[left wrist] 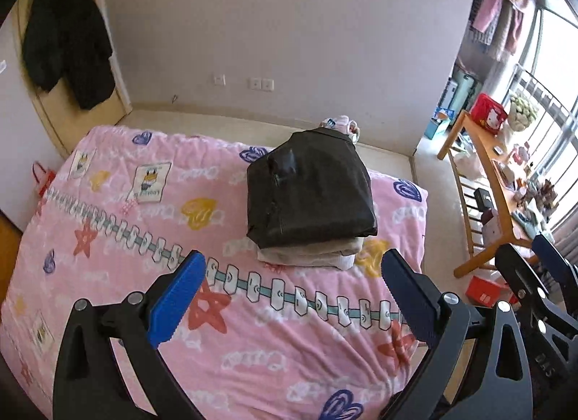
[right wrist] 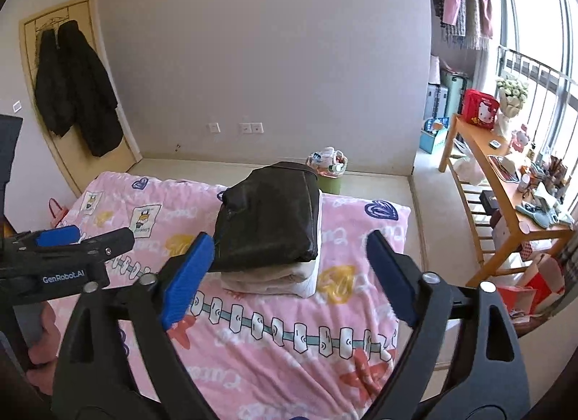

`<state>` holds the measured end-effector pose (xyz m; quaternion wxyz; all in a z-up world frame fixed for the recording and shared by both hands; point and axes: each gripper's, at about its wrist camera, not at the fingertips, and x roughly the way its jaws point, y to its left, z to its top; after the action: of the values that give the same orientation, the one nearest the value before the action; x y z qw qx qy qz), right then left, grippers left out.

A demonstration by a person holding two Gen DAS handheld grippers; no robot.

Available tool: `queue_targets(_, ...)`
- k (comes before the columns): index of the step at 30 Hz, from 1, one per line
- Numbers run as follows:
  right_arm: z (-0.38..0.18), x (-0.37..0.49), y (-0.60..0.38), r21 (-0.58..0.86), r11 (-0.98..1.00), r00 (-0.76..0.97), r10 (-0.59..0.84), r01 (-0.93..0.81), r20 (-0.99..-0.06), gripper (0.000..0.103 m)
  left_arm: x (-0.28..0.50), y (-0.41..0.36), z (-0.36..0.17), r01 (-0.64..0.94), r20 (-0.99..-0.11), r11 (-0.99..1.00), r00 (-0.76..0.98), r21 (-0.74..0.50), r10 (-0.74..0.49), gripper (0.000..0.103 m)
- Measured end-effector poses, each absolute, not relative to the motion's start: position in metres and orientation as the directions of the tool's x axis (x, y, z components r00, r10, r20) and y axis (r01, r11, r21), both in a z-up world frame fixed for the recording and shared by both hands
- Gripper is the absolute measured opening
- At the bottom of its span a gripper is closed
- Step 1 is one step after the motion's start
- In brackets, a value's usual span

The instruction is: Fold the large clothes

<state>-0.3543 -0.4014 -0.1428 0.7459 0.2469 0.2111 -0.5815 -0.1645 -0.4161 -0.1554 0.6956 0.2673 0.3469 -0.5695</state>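
A folded black jacket (left wrist: 310,188) lies on top of a folded beige garment (left wrist: 310,255) on the pink patterned blanket (left wrist: 144,225). The stack also shows in the right wrist view: the black jacket (right wrist: 271,217) on the beige garment (right wrist: 271,281). My left gripper (left wrist: 294,275) is open and empty, held above the blanket just short of the stack. My right gripper (right wrist: 290,257) is open and empty, also above the blanket (right wrist: 274,358) in front of the stack. The left gripper (right wrist: 72,239) shows at the left of the right wrist view.
Black coats (left wrist: 68,37) hang on the door at the far left. A wooden table (right wrist: 505,196) with a red box (right wrist: 478,109) and clutter stands by the window at right. A full bin (right wrist: 328,167) stands behind the bed. Red boxes (left wrist: 486,290) lie on the floor.
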Motion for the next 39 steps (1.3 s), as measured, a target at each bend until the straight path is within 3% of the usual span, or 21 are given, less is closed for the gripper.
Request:
queue_targets(2,-0.142,-0.359,-0.402,0.125,0.218,0.249,-0.762,0.968,-0.597,0.094,-0.170,-0.418,-0.157,0.977,-0.791,0.212,0.115,-0.020,-0.601,0.095)
queue_targets(11,-0.141,-0.373,-0.413,0.137,0.267,0.294,-0.734,0.954,-0.613,0.097,-0.198,-0.425,-0.152,0.980,-0.795,0.198,0.136,0.020,-0.592,0.095)
queue_targets(25,-0.141,-0.387,-0.427,0.157,0.248,0.289,-0.704,0.956,-0.648,0.097,-0.199,-0.429,-0.152,0.964,-0.809,0.266,0.148,-0.011,-0.569,0.095)
queue_targets(39,-0.145,-0.395,-0.437,0.172,0.220,0.279,-0.696,0.960,-0.661,0.097,-0.214,-0.432,-0.157,0.971,-0.787,0.221,0.204,0.088,-0.582,0.095)
